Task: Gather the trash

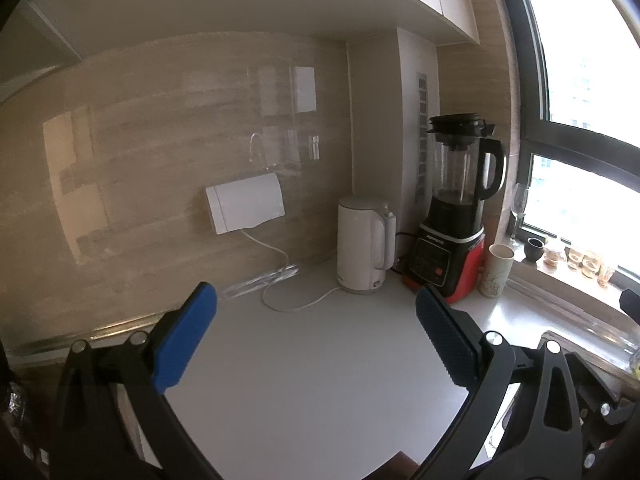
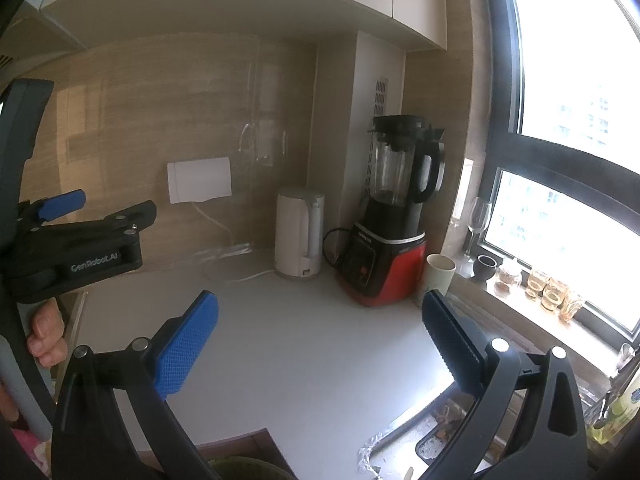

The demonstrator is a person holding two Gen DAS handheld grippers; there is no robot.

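Open left tool (image 1: 316,312) above countertop (image 1: 304,380)

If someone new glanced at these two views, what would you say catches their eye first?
Most likely the black and red blender in the far corner of the white counter, with the white kettle just to its left. Next, the bright window on the right, its sill lined with small glass jars and a wine glass. Up close, both claws, left claw and right claw, gape open and empty.
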